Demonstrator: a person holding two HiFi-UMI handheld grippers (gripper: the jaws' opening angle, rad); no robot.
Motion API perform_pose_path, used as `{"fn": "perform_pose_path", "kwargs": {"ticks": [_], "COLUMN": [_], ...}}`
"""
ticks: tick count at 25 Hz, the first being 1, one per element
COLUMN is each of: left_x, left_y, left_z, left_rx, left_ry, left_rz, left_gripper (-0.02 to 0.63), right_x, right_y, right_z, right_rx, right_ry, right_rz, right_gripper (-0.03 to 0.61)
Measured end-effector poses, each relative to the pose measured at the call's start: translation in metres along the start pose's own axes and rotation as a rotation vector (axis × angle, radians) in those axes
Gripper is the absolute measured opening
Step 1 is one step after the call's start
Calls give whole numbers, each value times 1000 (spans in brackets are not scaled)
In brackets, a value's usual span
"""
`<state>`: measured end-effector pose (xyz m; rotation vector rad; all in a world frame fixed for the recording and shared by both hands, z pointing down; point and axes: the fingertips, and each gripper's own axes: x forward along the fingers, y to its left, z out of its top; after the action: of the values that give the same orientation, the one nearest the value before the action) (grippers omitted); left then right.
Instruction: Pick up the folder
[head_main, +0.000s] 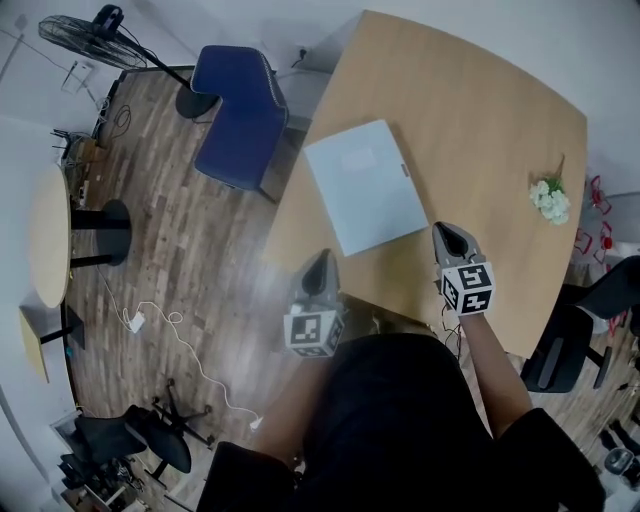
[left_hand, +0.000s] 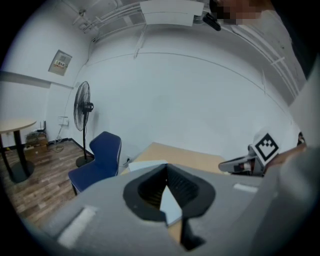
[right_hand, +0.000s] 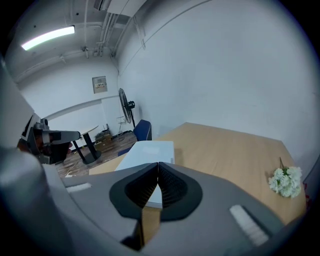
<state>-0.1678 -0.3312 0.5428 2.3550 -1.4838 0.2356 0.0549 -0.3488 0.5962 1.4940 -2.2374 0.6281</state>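
Note:
A pale blue-white folder (head_main: 366, 186) lies flat on the wooden table (head_main: 480, 120), near its left edge. My left gripper (head_main: 320, 266) hovers at the table's near-left edge, just short of the folder's near corner, shut and empty. To the right, my right gripper (head_main: 449, 237) is shut and empty too, close to the folder's near right corner. In the left gripper view the folder (left_hand: 169, 204) shows through the jaws, and the right gripper (left_hand: 235, 165) is at the right. The right gripper view has the folder (right_hand: 147, 152) straight ahead beyond the closed jaws.
A small bunch of white flowers (head_main: 551, 199) lies at the table's right side. A blue chair (head_main: 238, 115) stands by the table's left edge, with a floor fan (head_main: 95, 38) behind it. A round side table (head_main: 48, 236) and a white cable (head_main: 165, 325) are on the wood floor at left.

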Motion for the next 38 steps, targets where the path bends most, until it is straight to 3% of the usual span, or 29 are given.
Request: {"fn": "perform_pose_path", "kwargs": {"ticks": [6, 8, 12, 15, 20, 22, 25, 28, 32, 38], "left_x": [30, 39, 65, 85, 125, 138, 153, 164, 174, 184], "left_y": [23, 32, 46, 53, 61, 60, 63, 68, 69, 69], "left_z": [-31, -44, -66, -84, -115, -127, -146, -161, -168, -187], "left_rx": [-73, -105, -191, -234, -382, -422, -474, -484, -524, -544], "left_ry": [89, 115, 169, 233, 321, 361, 411, 450, 460, 509], "left_rz": [-12, -20, -26, -49, -109, -129, -126, -119, -133, -143], "left_gripper": [3, 5, 9, 94, 262, 303, 360, 399, 428, 445], "right_x": [31, 47, 85, 114, 161, 174, 191, 203, 216, 223], "right_y": [-27, -30, -40, -46, -49, -48, -46, -38, -29, -27], "right_z": [6, 2, -12, -24, -43, -52, -65, -77, -85, -91], "right_rx": [23, 32, 30, 49, 199, 242, 245, 219, 195, 251], "right_ry": [1, 37, 108, 142, 227, 271, 330, 387, 423, 432], "right_rz": [-34, -8, 47, 82, 186, 229, 276, 325, 356, 387], "right_gripper": [2, 2, 60, 122, 207, 288, 336, 385, 396, 420]}}
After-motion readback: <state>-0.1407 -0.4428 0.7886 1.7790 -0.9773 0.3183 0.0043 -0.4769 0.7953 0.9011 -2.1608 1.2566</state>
